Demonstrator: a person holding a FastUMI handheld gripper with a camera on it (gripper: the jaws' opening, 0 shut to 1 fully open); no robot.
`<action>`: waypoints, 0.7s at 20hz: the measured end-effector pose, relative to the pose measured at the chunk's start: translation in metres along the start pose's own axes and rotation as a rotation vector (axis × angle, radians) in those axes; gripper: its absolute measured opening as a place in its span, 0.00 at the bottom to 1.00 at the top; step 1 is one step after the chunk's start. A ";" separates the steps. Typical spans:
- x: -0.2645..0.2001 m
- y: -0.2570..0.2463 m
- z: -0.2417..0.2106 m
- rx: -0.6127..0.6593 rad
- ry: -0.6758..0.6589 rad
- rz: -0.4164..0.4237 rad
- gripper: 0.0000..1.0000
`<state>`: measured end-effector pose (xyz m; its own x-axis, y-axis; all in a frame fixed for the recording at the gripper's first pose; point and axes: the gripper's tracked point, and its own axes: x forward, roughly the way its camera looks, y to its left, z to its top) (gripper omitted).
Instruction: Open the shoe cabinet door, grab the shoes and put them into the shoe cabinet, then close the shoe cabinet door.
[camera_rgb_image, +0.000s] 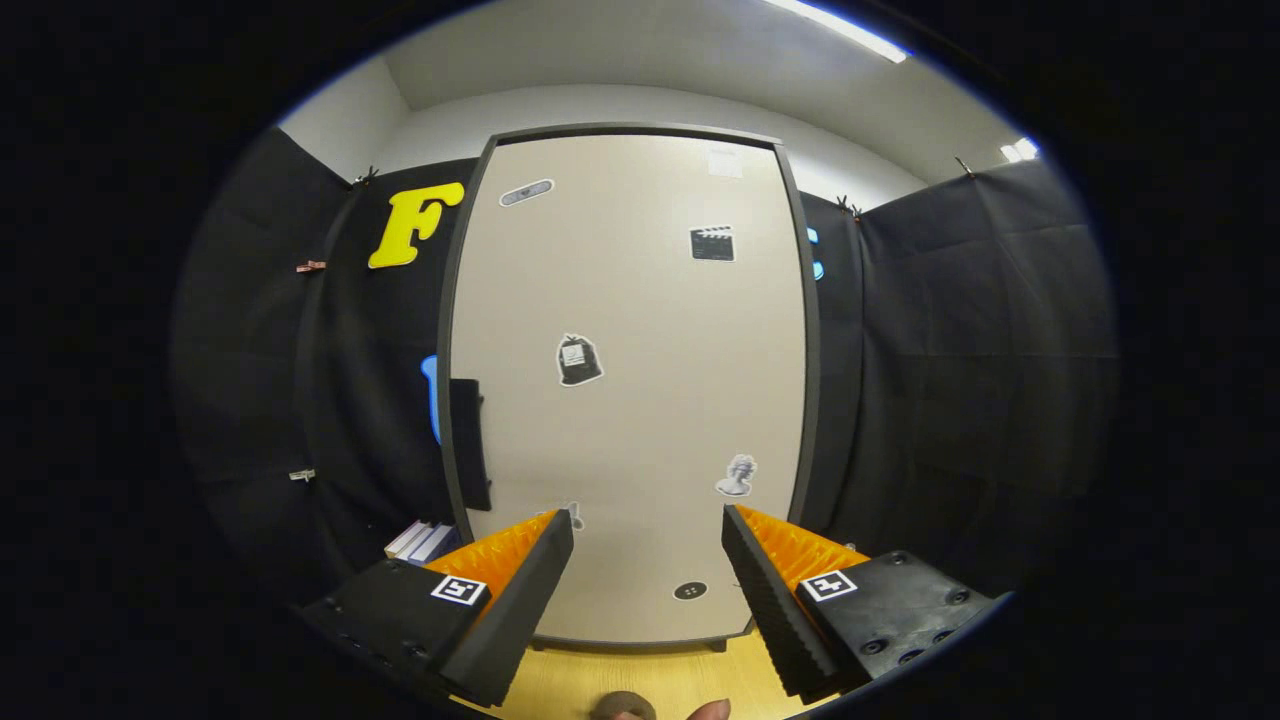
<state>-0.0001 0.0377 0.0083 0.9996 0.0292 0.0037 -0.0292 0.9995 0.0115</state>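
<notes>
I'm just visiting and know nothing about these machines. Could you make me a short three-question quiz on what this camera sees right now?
1. True or false: the shoe cabinet door is shut.
2. The gripper has its fingers: A) closed on the door handle, B) spread apart with nothing between them, C) closed on a shoe.
3. Fill in: the dark handle sits at the door's ____ edge as seen from the gripper.

Key
1. True: the door fills its dark frame, with stickers on its face.
2. B: the fingers stand apart, short of the door.
3. Left, beyond the left finger.
</notes>
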 end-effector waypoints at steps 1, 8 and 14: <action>0.002 0.009 0.001 0.005 -0.001 0.008 0.98; 0.029 0.083 0.007 0.041 -0.003 0.072 0.98; 0.069 0.131 0.009 0.060 -0.002 0.086 0.98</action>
<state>0.0652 0.1701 0.0190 0.9934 0.1144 0.0091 -0.1148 0.9909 0.0709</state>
